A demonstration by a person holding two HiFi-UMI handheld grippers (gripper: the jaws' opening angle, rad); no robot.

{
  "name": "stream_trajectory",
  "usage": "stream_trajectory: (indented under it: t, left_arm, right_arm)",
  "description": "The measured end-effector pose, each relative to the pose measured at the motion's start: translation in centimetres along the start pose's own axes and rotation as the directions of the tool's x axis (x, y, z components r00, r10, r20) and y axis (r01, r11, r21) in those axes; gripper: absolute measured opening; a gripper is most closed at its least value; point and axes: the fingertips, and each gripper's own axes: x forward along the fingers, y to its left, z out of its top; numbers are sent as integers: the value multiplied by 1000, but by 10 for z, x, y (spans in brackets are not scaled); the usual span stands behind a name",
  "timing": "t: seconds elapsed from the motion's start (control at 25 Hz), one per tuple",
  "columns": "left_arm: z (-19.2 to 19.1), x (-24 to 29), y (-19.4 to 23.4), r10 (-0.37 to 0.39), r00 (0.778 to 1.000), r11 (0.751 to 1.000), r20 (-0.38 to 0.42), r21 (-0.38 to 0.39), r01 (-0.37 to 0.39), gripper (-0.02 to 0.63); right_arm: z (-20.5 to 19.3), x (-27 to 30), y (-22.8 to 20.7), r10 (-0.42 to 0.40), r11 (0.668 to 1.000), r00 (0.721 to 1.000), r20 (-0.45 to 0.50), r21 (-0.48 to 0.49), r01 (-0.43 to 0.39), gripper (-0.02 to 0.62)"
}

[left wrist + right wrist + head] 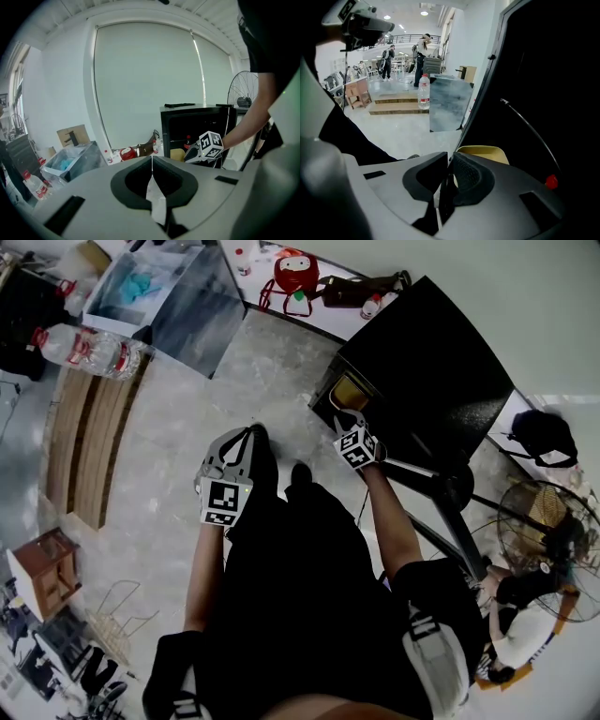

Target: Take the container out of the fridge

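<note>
Right gripper view shows me the right gripper (449, 161) with its jaws drawn together, only a thin dark slit left between the pads; I can't name anything in that slit. Just beyond the jaw tips and a little to their right sits the yellow container (483, 152), inside the open black fridge (543, 93). The fridge's dark front edge runs down from above straight to the tips. Further right of the jaws and deeper in, I see a red bottle cap (551, 181). Well off to the left of the jaws, a water bottle (423, 91) stands upright on a low wooden platform (396, 107).

On my other feed, the left gripper (151, 161) also has its jaws pressed together, tips touching, with nothing between them. It hangs in the open air, well apart from the fridge. Ahead of its jaws and to their right I see the right one's marker cube at the fridge opening, the container just past it. Ahead and left of these jaws is a clear plastic bin (70, 161).
</note>
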Motion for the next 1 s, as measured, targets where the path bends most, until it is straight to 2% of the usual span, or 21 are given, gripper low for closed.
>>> stream_trajectory:
  t: [0.28,1.0]
  left_arm:
    - [-1,10,8,-13,1000,1000,-19,7,13,21]
    - [-17,15,13,-19,998,1000,-53,-2,19,21]
  right_arm:
    - [-12,24,-10,-1,999,999,-52,44,4,42]
    - [-37,61,-15,15,999,989,-148,30,-11,61]
